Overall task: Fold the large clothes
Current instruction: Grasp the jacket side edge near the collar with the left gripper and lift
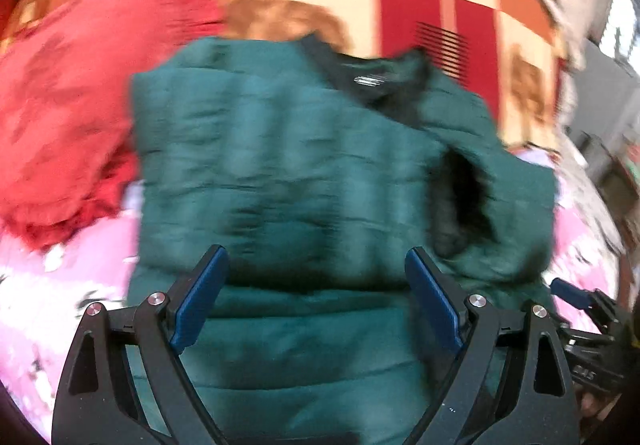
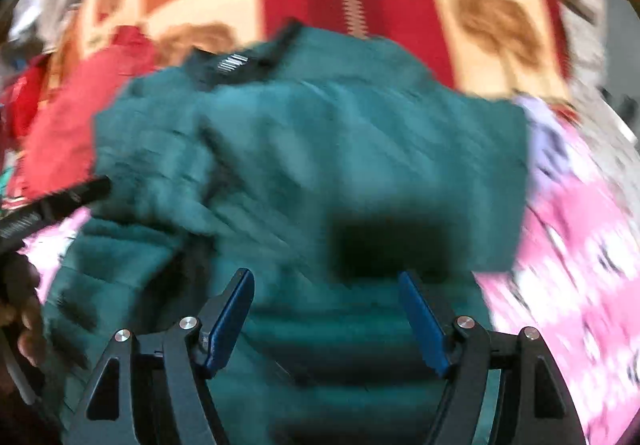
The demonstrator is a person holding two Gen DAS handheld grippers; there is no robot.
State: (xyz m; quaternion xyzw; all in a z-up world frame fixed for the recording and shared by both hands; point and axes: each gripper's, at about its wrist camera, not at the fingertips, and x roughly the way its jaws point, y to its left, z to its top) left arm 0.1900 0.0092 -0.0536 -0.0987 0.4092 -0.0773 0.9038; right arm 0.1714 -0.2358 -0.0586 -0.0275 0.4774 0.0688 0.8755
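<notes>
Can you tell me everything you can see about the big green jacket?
The green jacket looks puffy and quilted in stitched bands, with a dark collar bearing a small white label. A dark armhole gapes on one side. It lies spread on a pink flowery cover, beside a red garment. Both open grippers hang over its near part; blur hides any touching.

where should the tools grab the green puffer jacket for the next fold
Probably the near hem of the green puffer jacket: it lies flat with its collar at the far end. Coming in low from the near side, the left tool and right tool, both open, could each pinch a hem corner.
</notes>
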